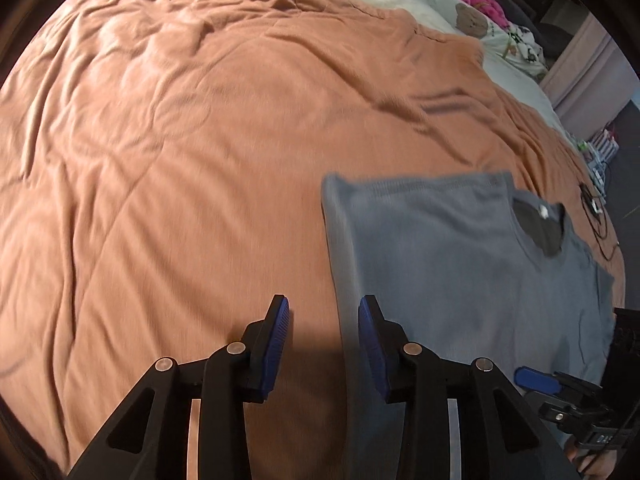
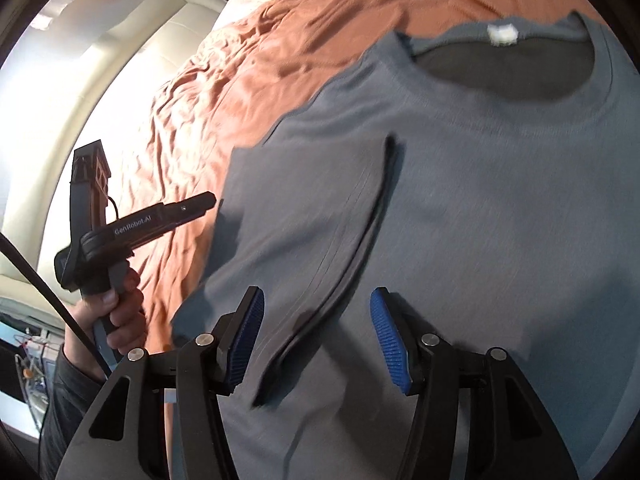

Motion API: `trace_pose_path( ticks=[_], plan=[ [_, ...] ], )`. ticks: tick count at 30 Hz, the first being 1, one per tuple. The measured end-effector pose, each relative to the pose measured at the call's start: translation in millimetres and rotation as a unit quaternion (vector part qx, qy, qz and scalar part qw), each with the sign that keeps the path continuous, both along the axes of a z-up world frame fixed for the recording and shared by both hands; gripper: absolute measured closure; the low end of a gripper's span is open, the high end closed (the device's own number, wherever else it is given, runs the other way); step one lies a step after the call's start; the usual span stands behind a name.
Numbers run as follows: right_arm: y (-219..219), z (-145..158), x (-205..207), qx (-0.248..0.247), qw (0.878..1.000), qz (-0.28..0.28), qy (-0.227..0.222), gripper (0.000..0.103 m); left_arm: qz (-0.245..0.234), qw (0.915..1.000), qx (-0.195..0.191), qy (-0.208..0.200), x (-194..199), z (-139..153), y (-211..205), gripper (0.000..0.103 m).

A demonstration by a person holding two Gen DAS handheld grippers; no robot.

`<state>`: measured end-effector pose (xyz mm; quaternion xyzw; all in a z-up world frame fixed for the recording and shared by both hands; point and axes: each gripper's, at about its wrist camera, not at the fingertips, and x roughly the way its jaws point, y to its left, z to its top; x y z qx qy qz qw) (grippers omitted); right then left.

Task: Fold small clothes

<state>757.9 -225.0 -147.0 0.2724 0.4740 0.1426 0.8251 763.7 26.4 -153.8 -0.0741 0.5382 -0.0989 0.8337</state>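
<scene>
Two tongs are working over one grey T-shirt, which is lying flat on the orange blanket of the bed, neck hole and white label pointing away from the person. It's probably spread out like that so the side folds can go in straight.

Left tongs are hovering w/ pads apart and nothing between them, sitting just over the shirt's left folded edge; blanket is showing through the gap. In the right wrist view the same tool is being gripped by a hand beside the shirt, off the cloth. My read: it's lining up on that edge, either to pinch or to smooth it.

Right tongs are also spread, empty, pointing down at the shirt body, straddling a long dark crease running up the fabric. That ridge looks like the lip of a side panel already turned in, so approx. one lengthwise fold seems done.

Next prob. needs a grip at the hem end to bring the bottom up toward the collar. Risk: thin jersey is bunching easily, and a one-layer pinch would drag the fold open.
</scene>
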Motion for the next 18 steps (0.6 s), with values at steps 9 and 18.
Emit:
trace_pose_path(
  ticks=[9, 18],
  plan=[
    [21, -7, -20, 0.035, 0.999, 0.01, 0.013, 0.049, -0.028, 0.999, -0.016, 0.031, -50, -4, -1, 0.064],
    [49, -12, -22, 0.027, 0.999, 0.017, 0.016, 0.059, -0.035, 0.9985, 0.005, 0.042, -78, -7, -2, 0.064]
  ],
)
